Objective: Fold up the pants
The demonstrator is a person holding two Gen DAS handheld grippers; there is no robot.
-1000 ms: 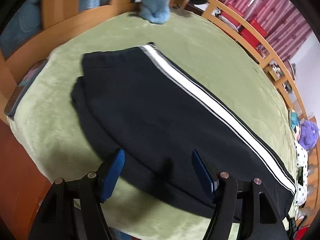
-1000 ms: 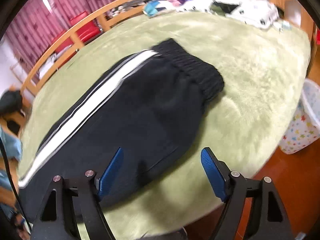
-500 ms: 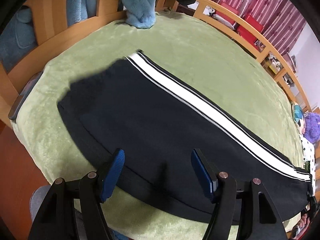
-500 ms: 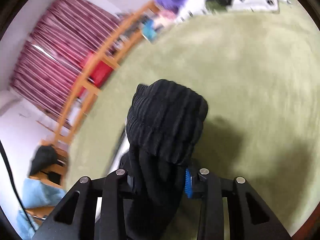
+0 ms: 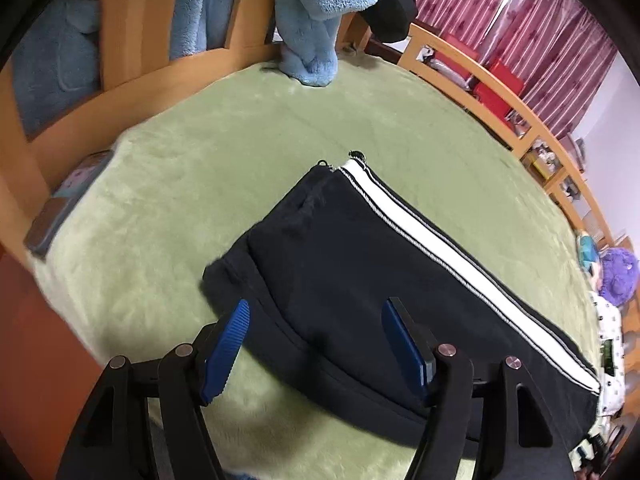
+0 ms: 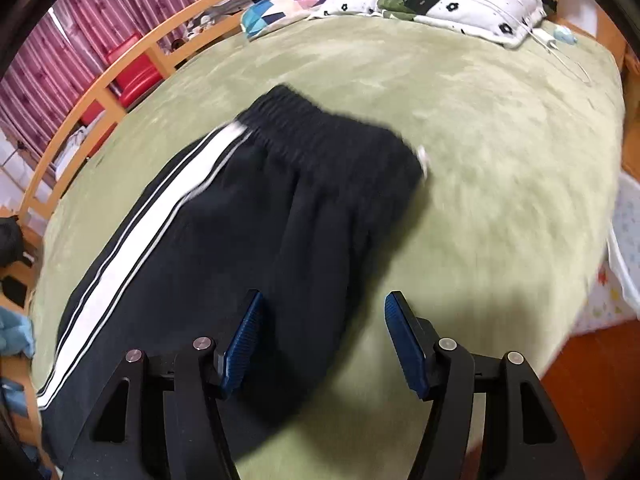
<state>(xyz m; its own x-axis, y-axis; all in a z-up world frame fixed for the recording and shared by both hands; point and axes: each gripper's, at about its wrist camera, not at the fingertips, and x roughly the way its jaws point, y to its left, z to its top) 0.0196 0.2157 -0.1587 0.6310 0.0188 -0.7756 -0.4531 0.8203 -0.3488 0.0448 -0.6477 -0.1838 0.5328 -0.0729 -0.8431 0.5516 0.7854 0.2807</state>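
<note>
A big bed with a soft green fuzzy cover (image 5: pixel 168 208) holds black pants with a white side stripe (image 5: pixel 360 264), lying flat just ahead of both grippers. A white flowery pillow (image 6: pixel 440 4) lies far beyond the right gripper.

Pants (image 5: pixel 360 272) flat on bed (image 5: pixel 192 184), mid-mattress. Pillow (image 6: pixel 432 4) on bed beyond the pants' waistband. Plush (image 5: pixel 316 20) at bed's opposite end, past the cuffs. Rail (image 6: pixel 120 76) along bed's far side.
</note>
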